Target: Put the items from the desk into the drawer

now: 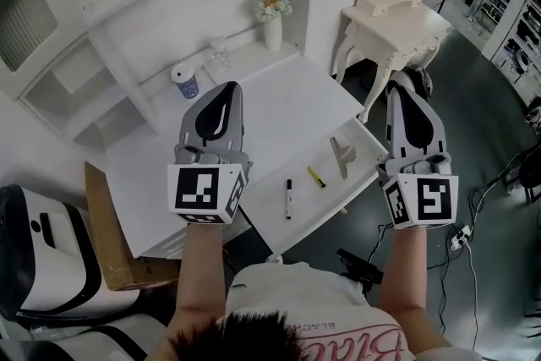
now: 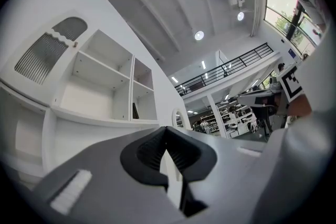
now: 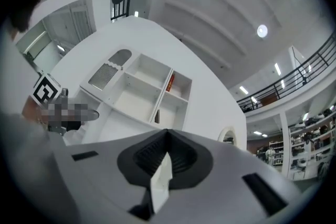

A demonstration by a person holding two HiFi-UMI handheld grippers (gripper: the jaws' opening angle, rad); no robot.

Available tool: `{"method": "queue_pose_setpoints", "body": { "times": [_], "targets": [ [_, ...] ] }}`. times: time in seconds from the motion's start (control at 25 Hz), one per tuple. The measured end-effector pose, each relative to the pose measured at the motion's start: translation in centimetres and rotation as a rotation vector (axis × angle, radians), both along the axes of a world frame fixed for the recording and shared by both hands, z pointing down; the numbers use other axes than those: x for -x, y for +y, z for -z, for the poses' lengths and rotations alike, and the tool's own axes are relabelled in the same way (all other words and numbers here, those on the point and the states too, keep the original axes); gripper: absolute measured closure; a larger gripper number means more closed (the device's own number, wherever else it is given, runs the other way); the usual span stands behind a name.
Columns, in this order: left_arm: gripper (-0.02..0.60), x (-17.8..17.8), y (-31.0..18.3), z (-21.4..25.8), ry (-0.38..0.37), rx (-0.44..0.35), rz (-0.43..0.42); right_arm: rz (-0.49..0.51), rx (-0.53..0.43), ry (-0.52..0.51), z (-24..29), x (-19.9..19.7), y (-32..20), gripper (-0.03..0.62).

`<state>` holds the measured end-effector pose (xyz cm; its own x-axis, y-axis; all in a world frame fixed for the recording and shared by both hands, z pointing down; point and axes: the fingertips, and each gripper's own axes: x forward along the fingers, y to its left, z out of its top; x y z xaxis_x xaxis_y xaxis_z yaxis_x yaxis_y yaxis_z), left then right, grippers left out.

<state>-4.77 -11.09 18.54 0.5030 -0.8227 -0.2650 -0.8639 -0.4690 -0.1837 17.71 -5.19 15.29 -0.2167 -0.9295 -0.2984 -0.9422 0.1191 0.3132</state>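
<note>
In the head view the white desk (image 1: 283, 106) has its drawer (image 1: 264, 197) pulled open. Inside lie a black marker (image 1: 288, 199), a yellow pen (image 1: 316, 177) and a grey clip-like item (image 1: 341, 156). At the desk's back stand a blue-and-white cup (image 1: 187, 83), a clear glass (image 1: 219, 55) and a white vase with flowers (image 1: 273, 21). My left gripper (image 1: 226, 89) is raised over the desk's front, jaws shut and empty. My right gripper (image 1: 398, 89) is raised above the drawer's right end, also shut. Both gripper views aim at shelves and ceiling, with the left gripper (image 2: 167, 129) and the right gripper (image 3: 167, 131) closed at their tips.
White shelving (image 1: 93, 89) rises behind the desk. A white vanity table (image 1: 393, 23) stands to the right. A cardboard sheet (image 1: 106, 232) and a white-and-black machine (image 1: 38, 254) sit at the lower left. Cables and a power strip (image 1: 461, 239) lie on the floor.
</note>
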Motion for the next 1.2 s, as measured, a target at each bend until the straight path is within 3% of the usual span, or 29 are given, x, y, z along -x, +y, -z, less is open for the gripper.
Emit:
{"method": "queue_pose_setpoints", "body": {
  "times": [0.28,1.2],
  "targets": [
    [0.572,-0.1,0.6,1.4,0.004,-0.036,-0.010,0.011,-0.056,0.010,2.3,0.5,1.7,0.586],
    [0.572,-0.7,1.0,2.4,0.005,-0.072,-0.022,-0.069,0.019,0.056,1.3,0.1,1.4,0.586]
  ]
}}
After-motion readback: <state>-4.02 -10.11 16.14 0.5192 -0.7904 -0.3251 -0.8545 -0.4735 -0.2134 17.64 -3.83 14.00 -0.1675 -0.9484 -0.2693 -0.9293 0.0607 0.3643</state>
